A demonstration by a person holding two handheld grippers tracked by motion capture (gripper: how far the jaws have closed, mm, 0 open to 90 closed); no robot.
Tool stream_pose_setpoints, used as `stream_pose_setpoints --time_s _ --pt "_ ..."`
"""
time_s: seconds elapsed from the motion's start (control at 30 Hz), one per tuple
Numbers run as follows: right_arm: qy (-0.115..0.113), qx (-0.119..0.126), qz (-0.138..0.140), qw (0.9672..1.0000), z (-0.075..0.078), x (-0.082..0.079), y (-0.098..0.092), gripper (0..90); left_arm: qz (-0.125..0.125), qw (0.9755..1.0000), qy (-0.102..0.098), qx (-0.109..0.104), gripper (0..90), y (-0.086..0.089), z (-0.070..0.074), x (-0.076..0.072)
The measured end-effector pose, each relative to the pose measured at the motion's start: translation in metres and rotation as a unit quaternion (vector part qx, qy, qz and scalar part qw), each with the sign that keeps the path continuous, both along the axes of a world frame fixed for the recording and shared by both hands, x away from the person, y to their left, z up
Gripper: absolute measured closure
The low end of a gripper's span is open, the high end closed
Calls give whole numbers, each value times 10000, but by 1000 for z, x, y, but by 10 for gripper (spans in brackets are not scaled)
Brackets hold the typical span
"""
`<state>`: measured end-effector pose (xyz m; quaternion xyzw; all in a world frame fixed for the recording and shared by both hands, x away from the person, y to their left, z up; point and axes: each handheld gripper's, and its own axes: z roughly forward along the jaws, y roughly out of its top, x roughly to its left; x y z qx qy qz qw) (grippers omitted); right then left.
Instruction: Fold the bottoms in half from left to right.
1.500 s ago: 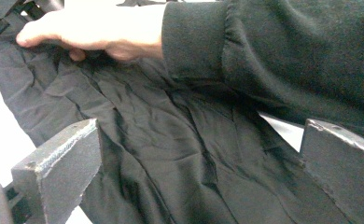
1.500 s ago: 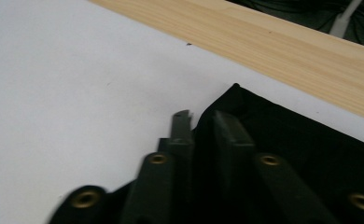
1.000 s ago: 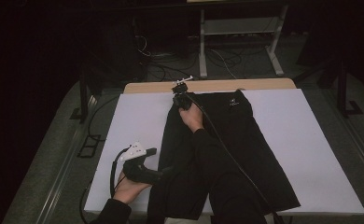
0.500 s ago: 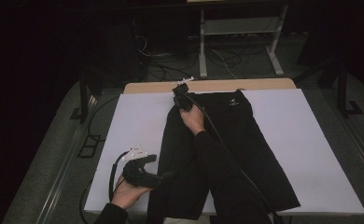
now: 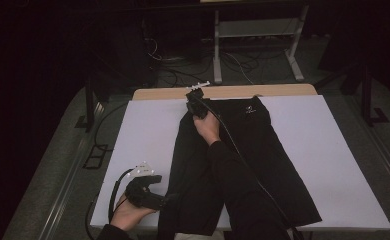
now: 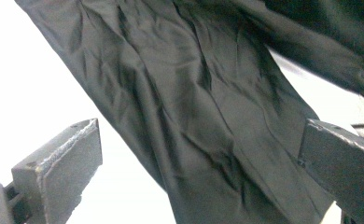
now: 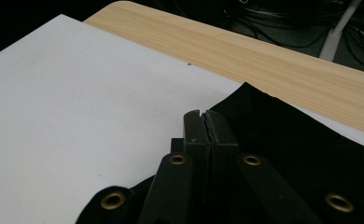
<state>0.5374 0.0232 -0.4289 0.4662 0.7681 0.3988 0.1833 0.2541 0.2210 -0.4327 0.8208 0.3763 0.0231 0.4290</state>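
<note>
Black trousers [image 5: 243,165] being held flat on the tabletop [image 5: 143,130].
My right fingers [image 7: 203,122] are pinching the waistband corner shut to anchor it; my left fingers [image 6: 59,163] are gaping around a leg.

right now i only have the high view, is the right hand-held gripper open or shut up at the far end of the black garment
observer: shut. The right gripper view shows the right hand-held gripper with its jaws pressed together at the black garment's corner. I cannot tell whether cloth is pinched.
operator: and the left one
observer: the left hand-held gripper is open, jaws wide apart, with wrinkled cloth lying beyond them.
</note>
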Motion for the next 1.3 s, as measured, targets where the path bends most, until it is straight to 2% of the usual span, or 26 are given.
stream_pose_setpoints --time_s 0.2,0.3,0.37,0.57,0.77,1.0,1.07,1.3 --pt "-45 -4 0 10000 2 -3 -1 870 -98 9997 206 81 2 3 -2 -4" --pt "-135 4 45 9999 4 -5 -1 870 -207 9992 345 -13 67 5 -2 -5" --pt "-150 10 54 9999 5 -7 -1 870 -269 9989 377 101 70 5 -1 -6" --pt "-230 13 44 9997 9 -11 -4 870 -305 9982 512 68 132 7 -2 -8" --pt "-283 56 28 9996 12 -13 -7 870 -360 9968 698 127 166 11 -6 -6" --pt "-277 8 42 9996 12 -14 -10 870 -306 9956 880 22 300 16 -8 1" --pt "-284 21 44 9996 12 -14 -10 870 -282 9947 985 -5 337 16 -10 3" --pt "-332 5 56 9994 13 -15 -10 870 -376 9913 1261 76 569 19 -12 1"
